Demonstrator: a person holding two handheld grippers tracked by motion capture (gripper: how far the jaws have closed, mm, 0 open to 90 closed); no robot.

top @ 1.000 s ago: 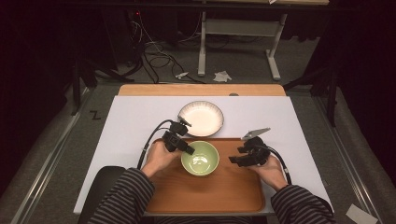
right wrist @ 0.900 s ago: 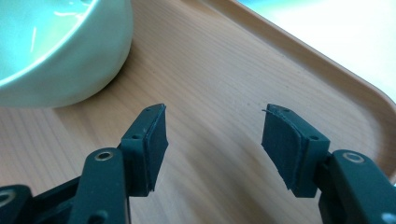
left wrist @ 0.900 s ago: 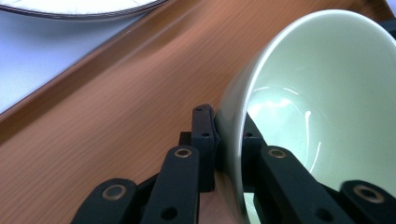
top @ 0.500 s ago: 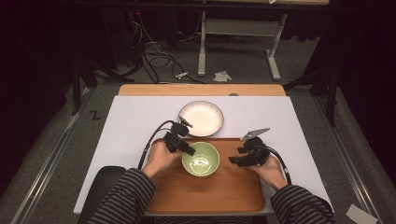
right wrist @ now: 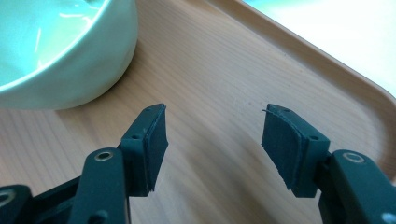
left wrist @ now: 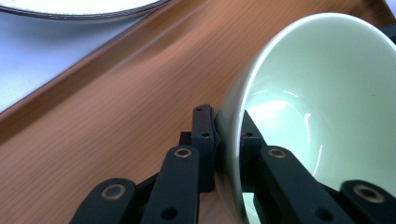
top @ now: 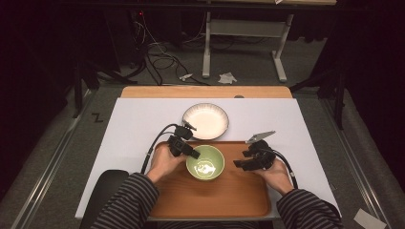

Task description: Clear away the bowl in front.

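Dark room, white-covered counter (top: 143,124) | green bowl (top: 205,162) on wooden tray (top: 239,195), white plate (top: 205,120) beyond | nothing has shifted over the last second | my left hand-held gripper (left wrist: 219,140) pinches bowl's rim; right hand-held gripper (right wrist: 212,140) gapes empty | I judge a lift pending.

The little green bowl (top: 205,162) sat upright on the wooden tray (top: 239,195), pinched at its 9 o'clock rim. A white plate (top: 205,120) lay at its 12 o'clock, just off the tray.
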